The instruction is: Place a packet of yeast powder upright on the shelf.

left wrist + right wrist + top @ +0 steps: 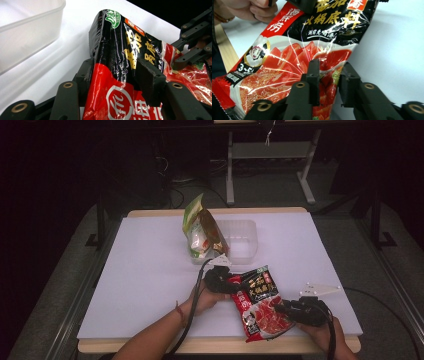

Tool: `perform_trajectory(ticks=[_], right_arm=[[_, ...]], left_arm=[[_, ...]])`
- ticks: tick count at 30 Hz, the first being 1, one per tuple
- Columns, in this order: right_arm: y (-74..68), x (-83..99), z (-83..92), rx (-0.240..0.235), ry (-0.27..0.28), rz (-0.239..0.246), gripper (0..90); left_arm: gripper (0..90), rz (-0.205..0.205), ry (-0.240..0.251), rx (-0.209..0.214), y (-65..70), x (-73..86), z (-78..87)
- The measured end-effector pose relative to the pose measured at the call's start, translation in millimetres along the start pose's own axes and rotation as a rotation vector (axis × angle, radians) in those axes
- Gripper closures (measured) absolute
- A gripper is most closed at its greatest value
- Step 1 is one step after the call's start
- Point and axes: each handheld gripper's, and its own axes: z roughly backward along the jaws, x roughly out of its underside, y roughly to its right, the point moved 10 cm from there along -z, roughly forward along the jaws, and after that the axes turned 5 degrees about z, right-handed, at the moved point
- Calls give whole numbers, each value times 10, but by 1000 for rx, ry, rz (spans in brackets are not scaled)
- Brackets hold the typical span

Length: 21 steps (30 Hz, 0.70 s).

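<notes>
A red and black sauce pouch [257,302] with tomato pictures lies near the table's front edge, between my two grippers. My left gripper [227,285] grips its upper left end; in the left gripper view the black jaws [116,72] pinch the pouch [117,57] so that the foil buckles upward between them. My right gripper [282,310] holds the lower right edge; in the right gripper view its jaws [331,68] are shut on the pouch [294,57]. The right gripper [185,50] also appears at the far end of the pouch in the left gripper view.
A clear plastic container [240,237] stands behind the pouch at mid-table, its wall close by [25,27]. A green and brown snack bag [200,232] stands upright at its left end. White table cover [145,270] spreads left and right; the wooden front edge [210,346] is close.
</notes>
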Motion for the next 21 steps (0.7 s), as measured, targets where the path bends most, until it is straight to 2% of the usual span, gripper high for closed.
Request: perform_trajectory(ticks=[3, 6, 11, 15, 21], right_arm=[[5, -19, 15, 1, 24, -8, 797], [-3, -34, 16, 18, 22, 14, 818], [-1, -35, 22, 17, 34, 14, 829], [-11, -38, 29, 25, 45, 29, 833], [-23, -61, 32, 32, 64, 43, 835]], left_arm=[[460, -2, -21, 4, -6, 19, -13], [367, -13, -44, -1, 1, 45, -28], [240, 4, -121, 6, 19, 157, -43], [198, 44, -153, 35, 26, 208, -38], [210, 30, -154, 79, 79, 209, -46]])
